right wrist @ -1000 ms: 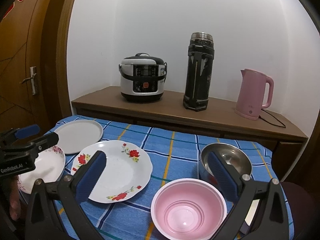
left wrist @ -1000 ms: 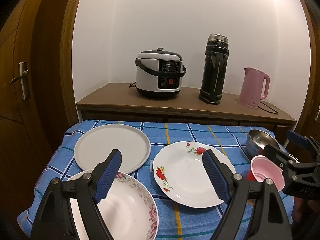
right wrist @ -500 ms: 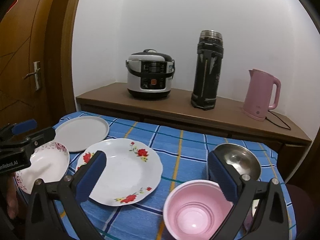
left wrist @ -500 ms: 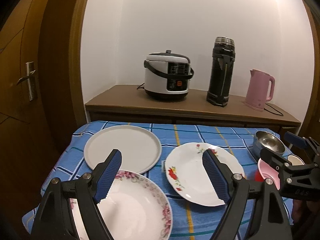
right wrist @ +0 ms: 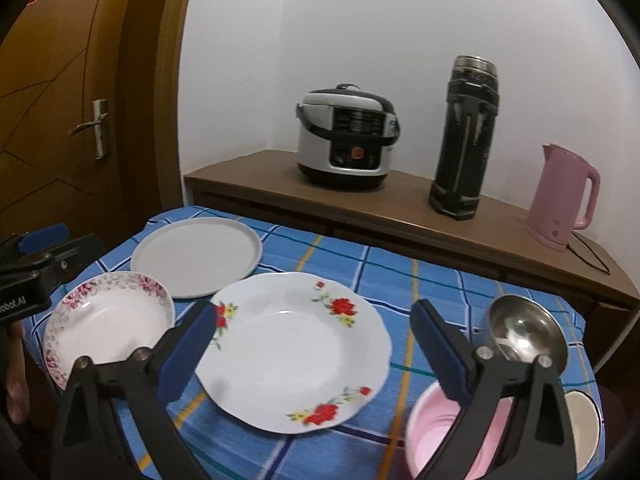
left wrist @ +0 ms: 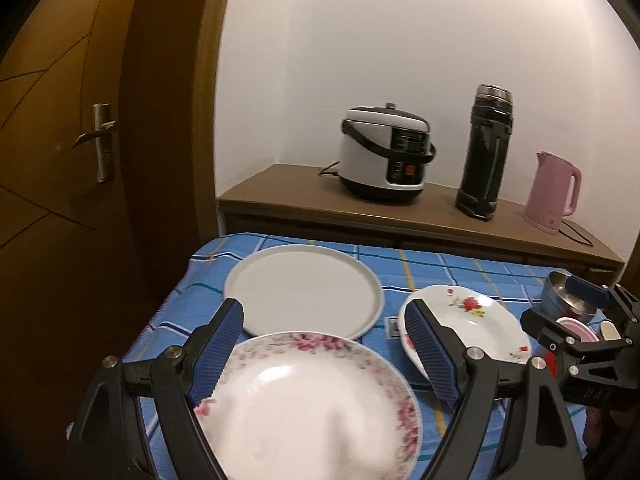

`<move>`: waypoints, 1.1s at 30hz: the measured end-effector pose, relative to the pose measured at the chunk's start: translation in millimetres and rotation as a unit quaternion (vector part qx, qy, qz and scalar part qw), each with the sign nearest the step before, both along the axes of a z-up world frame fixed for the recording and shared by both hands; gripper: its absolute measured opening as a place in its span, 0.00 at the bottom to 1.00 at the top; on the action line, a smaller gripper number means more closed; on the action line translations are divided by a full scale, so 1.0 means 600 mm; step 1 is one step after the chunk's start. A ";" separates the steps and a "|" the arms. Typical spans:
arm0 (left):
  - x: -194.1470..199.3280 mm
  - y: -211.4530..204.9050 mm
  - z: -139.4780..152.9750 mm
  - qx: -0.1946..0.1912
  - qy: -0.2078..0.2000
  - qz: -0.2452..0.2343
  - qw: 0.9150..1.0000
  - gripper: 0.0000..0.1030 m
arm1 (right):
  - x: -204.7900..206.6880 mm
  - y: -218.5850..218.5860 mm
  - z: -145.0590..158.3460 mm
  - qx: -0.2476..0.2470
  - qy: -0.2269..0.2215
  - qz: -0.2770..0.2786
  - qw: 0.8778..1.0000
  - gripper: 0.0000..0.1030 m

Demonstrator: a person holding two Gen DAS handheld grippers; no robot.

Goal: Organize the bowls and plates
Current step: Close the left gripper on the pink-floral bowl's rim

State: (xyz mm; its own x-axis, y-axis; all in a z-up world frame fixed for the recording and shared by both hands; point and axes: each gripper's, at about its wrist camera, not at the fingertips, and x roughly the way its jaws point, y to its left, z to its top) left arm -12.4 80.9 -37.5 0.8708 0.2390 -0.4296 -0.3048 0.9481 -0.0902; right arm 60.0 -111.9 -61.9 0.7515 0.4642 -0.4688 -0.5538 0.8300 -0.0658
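A pink-flowered deep plate (left wrist: 304, 404) (right wrist: 108, 320) lies at the table's front left, under my open, empty left gripper (left wrist: 324, 354). A plain grey round plate (left wrist: 302, 290) (right wrist: 196, 254) lies behind it. A white plate with red flowers (right wrist: 294, 346) (left wrist: 468, 326) lies mid-table, under my open, empty right gripper (right wrist: 312, 354). A pink bowl (right wrist: 452, 440) (left wrist: 574, 328) and a steel bowl (right wrist: 524, 334) (left wrist: 560, 292) sit at the right.
The table has a blue checked cloth (right wrist: 420, 276). Behind it a wooden sideboard (right wrist: 400, 208) carries a rice cooker (right wrist: 346, 136), a black flask (right wrist: 466, 136) and a pink kettle (right wrist: 564, 196). A wooden door (left wrist: 60, 160) stands left. A small white dish (right wrist: 582, 426) sits at the front right.
Both grippers have swung to the left and slightly down. The pink-flowered plate now fills the space under my left gripper, and the red-flowered plate sits under my right one. Nothing on the table has moved.
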 end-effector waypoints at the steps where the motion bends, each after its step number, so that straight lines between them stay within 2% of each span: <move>1: -0.004 0.006 -0.001 0.002 0.000 0.006 1.000 0.82 | 0.000 0.009 -0.002 0.000 0.004 0.009 1.000 0.86; 3: -0.012 0.021 -0.005 0.001 0.004 0.016 1.000 0.82 | 0.000 0.025 -0.007 0.000 0.019 0.030 0.999 0.73; 7: -0.030 0.049 -0.021 -0.006 0.019 0.037 0.999 0.82 | 0.001 0.066 -0.027 -0.007 0.048 0.068 0.996 0.65; 9: -0.036 0.062 -0.034 -0.010 0.032 0.046 0.998 0.82 | 0.003 0.083 -0.036 -0.012 0.063 0.085 0.994 0.58; 16: -0.045 0.093 -0.063 -0.024 0.057 0.069 0.996 0.82 | -0.006 0.124 -0.058 -0.028 0.083 0.127 0.988 0.50; 19: -0.046 0.100 -0.071 -0.027 0.061 0.072 0.995 0.82 | -0.010 0.135 -0.066 -0.033 0.096 0.140 0.985 0.44; 21: -0.045 0.104 -0.077 -0.027 0.065 0.073 0.995 0.82 | -0.012 0.143 -0.075 -0.038 0.108 0.149 0.982 0.36; 23: -0.044 0.105 -0.082 -0.031 0.069 0.072 0.995 0.82 | -0.014 0.147 -0.081 -0.043 0.113 0.153 0.981 0.34; 27: -0.043 0.110 -0.097 -0.039 0.079 0.070 0.994 0.69 | -0.014 0.152 -0.092 -0.051 0.124 0.155 0.979 0.30; 32: -0.042 0.112 -0.112 -0.052 0.092 0.067 0.992 0.64 | -0.018 0.163 -0.105 -0.067 0.140 0.164 0.974 0.29; 33: -0.042 0.112 -0.115 -0.053 0.094 0.066 0.992 0.58 | -0.019 0.165 -0.108 -0.070 0.141 0.166 0.974 0.28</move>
